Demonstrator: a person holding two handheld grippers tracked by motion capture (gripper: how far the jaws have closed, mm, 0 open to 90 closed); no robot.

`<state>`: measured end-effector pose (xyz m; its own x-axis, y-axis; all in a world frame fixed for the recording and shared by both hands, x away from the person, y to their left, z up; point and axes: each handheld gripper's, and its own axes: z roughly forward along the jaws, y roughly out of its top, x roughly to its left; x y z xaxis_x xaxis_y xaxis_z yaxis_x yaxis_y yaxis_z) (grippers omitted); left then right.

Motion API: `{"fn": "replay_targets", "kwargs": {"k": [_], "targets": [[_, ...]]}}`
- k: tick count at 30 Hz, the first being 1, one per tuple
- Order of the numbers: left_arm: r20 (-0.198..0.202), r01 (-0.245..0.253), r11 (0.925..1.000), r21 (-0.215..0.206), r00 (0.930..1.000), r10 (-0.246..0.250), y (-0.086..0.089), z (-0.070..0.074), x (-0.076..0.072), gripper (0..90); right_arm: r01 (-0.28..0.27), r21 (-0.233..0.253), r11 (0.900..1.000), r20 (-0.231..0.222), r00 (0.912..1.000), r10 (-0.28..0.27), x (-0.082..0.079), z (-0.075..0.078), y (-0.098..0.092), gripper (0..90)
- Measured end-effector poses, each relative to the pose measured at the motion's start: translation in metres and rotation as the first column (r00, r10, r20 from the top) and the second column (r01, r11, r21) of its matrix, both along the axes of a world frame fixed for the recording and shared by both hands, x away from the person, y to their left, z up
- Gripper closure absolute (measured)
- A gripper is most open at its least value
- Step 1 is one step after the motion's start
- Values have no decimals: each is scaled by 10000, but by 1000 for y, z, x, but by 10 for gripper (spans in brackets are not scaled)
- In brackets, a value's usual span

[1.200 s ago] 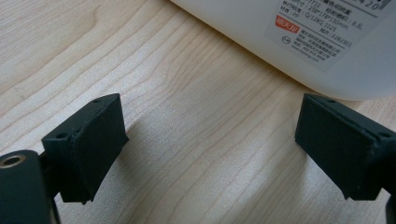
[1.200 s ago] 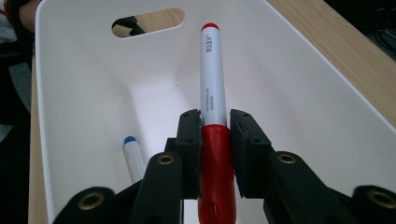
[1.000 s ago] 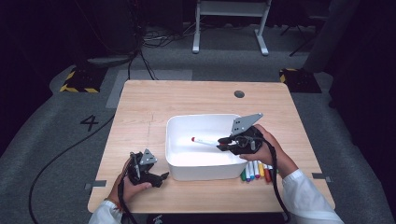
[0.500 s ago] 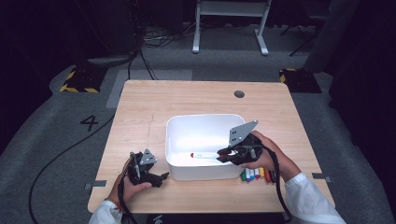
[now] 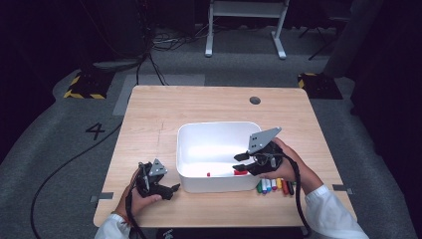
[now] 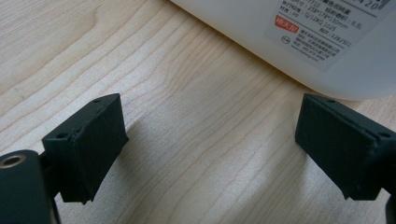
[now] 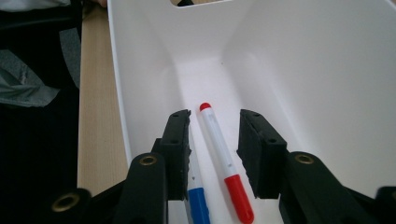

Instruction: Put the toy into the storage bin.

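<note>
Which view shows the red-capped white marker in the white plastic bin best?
The right gripper view: the red-capped white marker lies full-length between open jaws. The high view catches red bits behind the white plastic bin wall.

I see a white bin (image 5: 219,133) on my pale wood table (image 5: 164,109) — inside, white markers, one red-capped (image 7: 224,161), one blue-capped (image 7: 198,205) — black jaws.

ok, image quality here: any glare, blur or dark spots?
High view: room beyond the table is near black, white bin bright inside. Left gripper view: sharp wood grain, bin label text soft. Right gripper view: bin walls near blown out, red marker crisp between the open right tool jaws.
</note>
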<state>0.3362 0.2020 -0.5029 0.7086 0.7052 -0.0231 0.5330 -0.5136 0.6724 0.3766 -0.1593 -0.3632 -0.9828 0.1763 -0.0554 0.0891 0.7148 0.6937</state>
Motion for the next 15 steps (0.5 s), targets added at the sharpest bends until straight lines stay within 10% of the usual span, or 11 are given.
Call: {"fn": "replay_targets", "kwargs": {"k": [8, 15], "targets": [[0, 3, 10000, 5, 10000, -3, 0, 0, 0, 90, 1198, 634, 9908, 474, 9913, -1229, -8, 16, -38, 591], [-1, 5, 10000, 7, 10000, -5, 0, 0, 0, 90, 2470, 1284, 9605, 769, 9631, -2580, -17, 23, -83, 524]]}}
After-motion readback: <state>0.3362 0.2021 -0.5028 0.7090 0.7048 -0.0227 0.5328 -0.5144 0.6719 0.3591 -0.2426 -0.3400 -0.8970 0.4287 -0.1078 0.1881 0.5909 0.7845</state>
